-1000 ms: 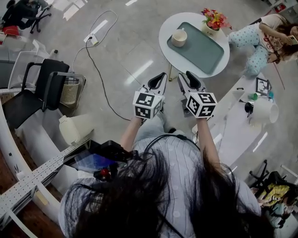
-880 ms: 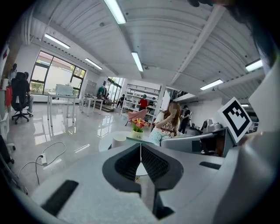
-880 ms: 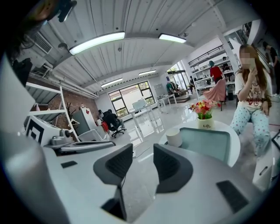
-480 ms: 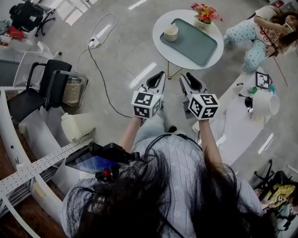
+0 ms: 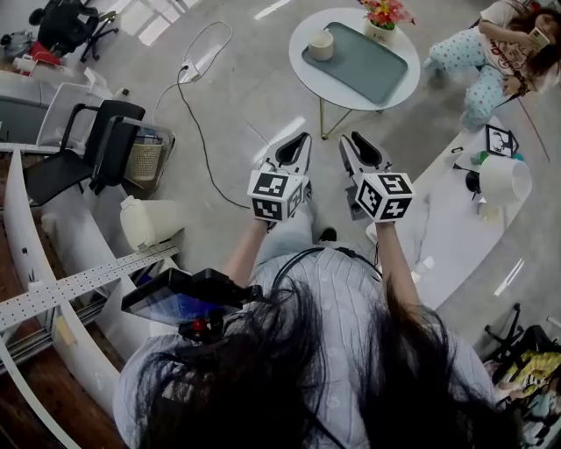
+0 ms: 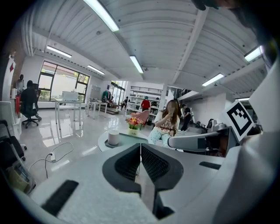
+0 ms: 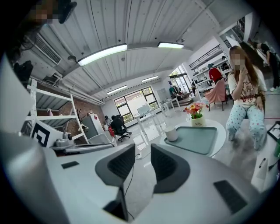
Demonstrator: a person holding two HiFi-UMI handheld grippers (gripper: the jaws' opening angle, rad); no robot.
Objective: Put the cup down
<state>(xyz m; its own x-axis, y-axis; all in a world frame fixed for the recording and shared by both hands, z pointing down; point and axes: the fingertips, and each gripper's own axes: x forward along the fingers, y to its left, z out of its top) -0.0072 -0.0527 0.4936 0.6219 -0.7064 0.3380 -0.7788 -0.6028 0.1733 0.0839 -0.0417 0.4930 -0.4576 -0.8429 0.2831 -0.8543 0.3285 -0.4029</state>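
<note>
Head view with both gripper views. The round white table (image 5: pixel 329 88) serves as the landmark. A grey-green tray (image 5: pixel 364 66) lies on the table top. The cup (image 5: pixel 321 46), pale and upright, stands on the tray at its corner towards the table's left edge, touched by neither gripper. A flower pot (image 5: pixel 379 19) with red and yellow blooms stands on the table's far edge, just beside the tray.

The left hand-held gripper (image 5: pixel 296 149) and the right hand-held gripper (image 5: pixel 358 145) are held side by side on the near side of the table, well apart from it, over the pale floor (image 5: pixel 237 79). Both point towards the table.

In the left gripper view, the jaws of the left hand-held gripper (image 6: pixel 140 146) meet along a single line and nothing lies between them. The cup (image 6: pixel 113 137) shows beyond them, on the table.

In the right gripper view, the jaws of the right hand-held gripper (image 7: pixel 143 153) stand a narrow gap apart, having just been closing. The gap holds nothing. Cup (image 7: pixel 171 133) and tray (image 7: pixel 197 139) appear beyond the jaws, to the right of them.

A seated person (image 5: pixel 486 53) is just right of the table. A black cable (image 5: pixel 197 131) runs across the floor to the left of the table, and black chairs (image 5: pixel 88 153) stand farther left.
</note>
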